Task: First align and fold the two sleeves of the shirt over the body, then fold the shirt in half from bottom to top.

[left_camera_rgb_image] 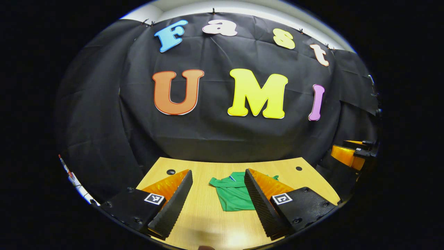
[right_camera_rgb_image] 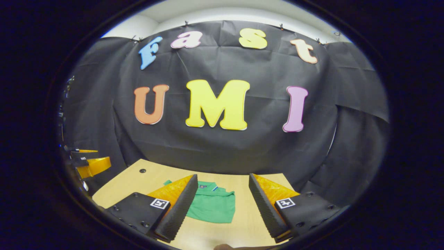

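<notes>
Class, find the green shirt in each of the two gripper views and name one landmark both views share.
Left gripper view: the green shirt lies on the wooden table, low and centre, its right side hidden behind the right finger of the open jaws.
Right gripper view: the shirt lies low, left of centre, beside the left finger.
Shared landmark: the dark round hole near the table's far left corner.

Bare table [left_camera_rgb_image: 208, 215] all round folded shirt [left_camera_rgb_image: 234, 194]; booth wall [left_camera_rgb_image: 222, 139] close behind far edge.
</notes>
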`<state>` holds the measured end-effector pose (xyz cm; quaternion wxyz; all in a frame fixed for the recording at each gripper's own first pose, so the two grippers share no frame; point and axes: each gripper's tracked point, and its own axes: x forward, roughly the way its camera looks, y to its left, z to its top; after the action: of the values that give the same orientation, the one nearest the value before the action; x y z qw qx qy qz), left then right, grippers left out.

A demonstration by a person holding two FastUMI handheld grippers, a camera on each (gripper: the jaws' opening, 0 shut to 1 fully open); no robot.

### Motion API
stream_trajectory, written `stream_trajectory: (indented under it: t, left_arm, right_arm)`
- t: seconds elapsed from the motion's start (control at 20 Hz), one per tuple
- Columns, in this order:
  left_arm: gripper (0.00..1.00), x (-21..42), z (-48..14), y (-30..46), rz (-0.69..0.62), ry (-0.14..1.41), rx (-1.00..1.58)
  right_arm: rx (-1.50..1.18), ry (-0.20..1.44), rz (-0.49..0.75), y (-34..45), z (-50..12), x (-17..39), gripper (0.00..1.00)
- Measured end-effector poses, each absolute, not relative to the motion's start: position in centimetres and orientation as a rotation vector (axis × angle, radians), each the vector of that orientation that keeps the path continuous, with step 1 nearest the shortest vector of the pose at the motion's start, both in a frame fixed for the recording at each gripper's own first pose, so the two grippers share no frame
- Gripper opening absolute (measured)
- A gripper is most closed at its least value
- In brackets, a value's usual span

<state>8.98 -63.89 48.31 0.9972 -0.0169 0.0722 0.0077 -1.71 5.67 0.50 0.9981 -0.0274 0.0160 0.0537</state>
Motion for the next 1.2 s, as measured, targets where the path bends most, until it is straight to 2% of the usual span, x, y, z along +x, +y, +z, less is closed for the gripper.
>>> stream_trajectory:
  t: [0.15, 0.2, 0.3, 0.35, 0.4, 0.45, 0.55, 0.65, 1.2]
  left_arm:
    - [0.96, 3.8, 48.9, -65.2, 0.074, 0.091, -0.050]
    - [1.00, 2.3, 49.3, -66.0, 0.075, 0.074, -0.056]
    - [0.96, -0.4, 49.2, -67.3, 0.080, 0.061, -0.062]
    - [1.00, -1.4, 48.9, -67.9, 0.080, 0.064, -0.060]
    - [0.96, -2.2, 48.6, -68.4, 0.086, 0.070, -0.059]
    - [0.96, -2.9, 48.4, -68.9, 0.084, 0.072, -0.061]
    - [1.00, -3.7, 48.3, -70.2, 0.072, 0.072, -0.066]
    - [0.96, -3.6, 48.6, -70.4, 0.077, 0.059, -0.056]
    - [0.97, -1.4, 48.7, -72.8, 0.019, 0.061, -0.048]
  right_arm:
    - [-0.135, -0.027, 0.143, 4.7, 0.6, -6.8, 0.94]
    - [-0.136, -0.040, 0.160, 4.7, 0.5, -8.2, 0.94]
    - [-0.121, -0.034, 0.179, 4.4, -0.7, -10.7, 0.95]
    - [-0.121, -0.026, 0.192, 4.4, -1.4, -11.6, 0.94]
    - [-0.128, -0.023, 0.209, 4.4, -2.0, -11.9, 0.94]
    - [-0.146, -0.030, 0.216, 4.3, -2.2, -12.2, 0.94]
    - [-0.160, -0.044, 0.217, 3.7, -1.8, -12.5, 0.95]
    - [-0.136, -0.053, 0.216, 3.5, -1.6, -12.8, 0.95]
    - [-0.114, -0.031, 0.206, 2.7, -2.9, -12.3, 0.95]
